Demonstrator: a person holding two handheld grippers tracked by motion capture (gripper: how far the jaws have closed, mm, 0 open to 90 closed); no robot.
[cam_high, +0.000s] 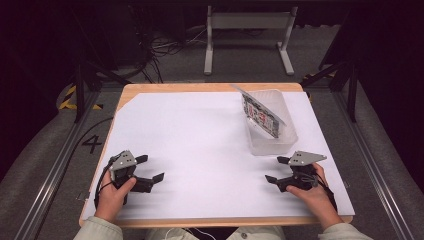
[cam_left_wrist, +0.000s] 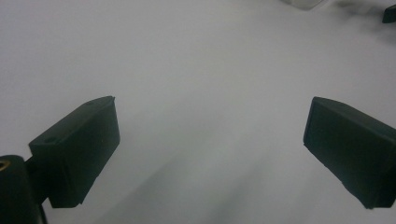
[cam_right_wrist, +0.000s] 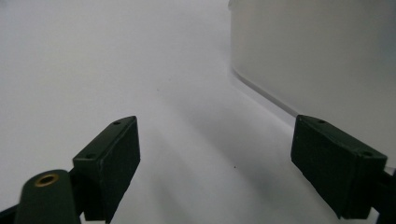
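Both grippers sit low over the white sheet (cam_high: 200, 145) that covers most of the wooden table (cam_high: 150, 88), each held in one of the person's hands at the near edge. Left gripper (cam_high: 152, 169) is near the table's front-left corner, jaws spread wide w/ nothing between them; in the left gripper view (cam_left_wrist: 210, 149) the two black jaws stand far apart over bare white sheet, & a bit of the other gripper's jaw (cam_left_wrist: 388, 14) shows at top right. Right gripper (cam_high: 277, 169) is at front-right, jaws also wide apart & holding nothing; right gripper view (cam_right_wrist: 215, 163) shows the same wide gap, w/ the tub wall (cam_right_wrist: 317, 56) rising just ahead on its right side. The clear plastic tub (cam_high: 270, 142) stands on the sheet at right-centre, near the right gripper but not touching it, well apart from the left one. Inside the tub a flat printed packet (cam_high: 260, 117) leans tilted, its upper corner sticking out past the tub's far-left rim; print is too small to read. Grey three-cornered plates top both grippers. Beyond the table: grey floor, a white metal stand (cam_high: 248, 22) & loose cables (cam_high: 165, 47). A "4" (cam_high: 92, 143) is marked on the floor left of the table.
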